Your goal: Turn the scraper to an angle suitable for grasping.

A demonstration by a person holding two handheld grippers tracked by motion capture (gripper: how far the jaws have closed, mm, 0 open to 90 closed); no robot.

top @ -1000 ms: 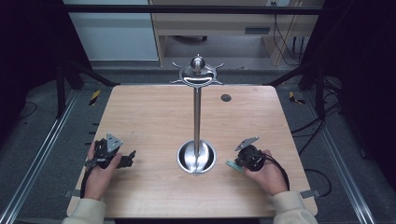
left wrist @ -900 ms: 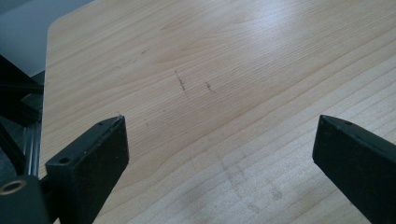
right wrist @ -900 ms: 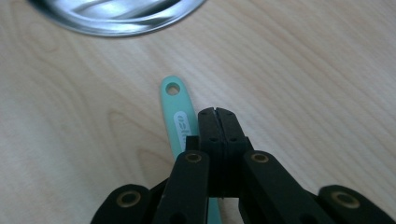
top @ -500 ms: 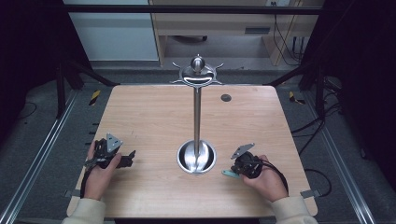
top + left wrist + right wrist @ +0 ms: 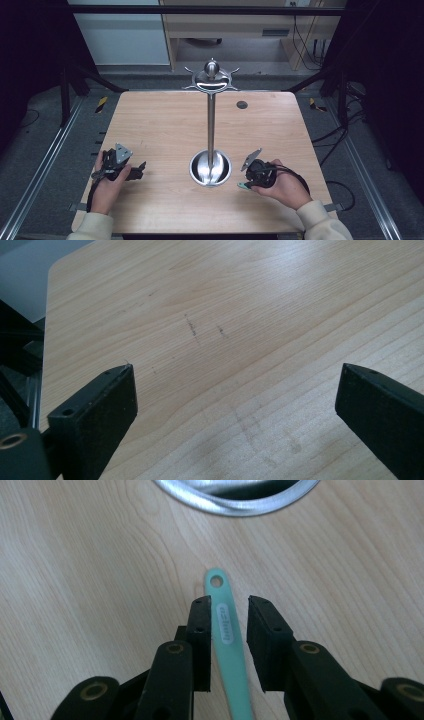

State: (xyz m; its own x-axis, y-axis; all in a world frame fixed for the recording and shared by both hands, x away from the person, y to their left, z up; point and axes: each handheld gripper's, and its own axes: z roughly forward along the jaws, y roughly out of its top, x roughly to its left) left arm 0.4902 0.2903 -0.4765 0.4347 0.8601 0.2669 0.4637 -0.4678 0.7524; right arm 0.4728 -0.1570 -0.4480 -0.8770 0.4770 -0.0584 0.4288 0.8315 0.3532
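From above, a wooden table [image 5: 165, 125] is seen with a steel stand [image 5: 211, 167] at its centre. The left gripper [image 5: 235, 405] is shown with fingers spread over bare wood. The right gripper [image 5: 229, 630] has just been opening, fingers slightly parted around a green handle [image 5: 227, 645] lying near the stand's base.

stand [image 5: 211, 167] mid-table [image 5: 165, 125], handle [image 5: 227, 640] on table right of its base

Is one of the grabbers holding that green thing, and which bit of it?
No firm hold: the green handle lies between the right gripper jaws, which have just been opening, near its holed end. The left gripper is open, holding nothing.
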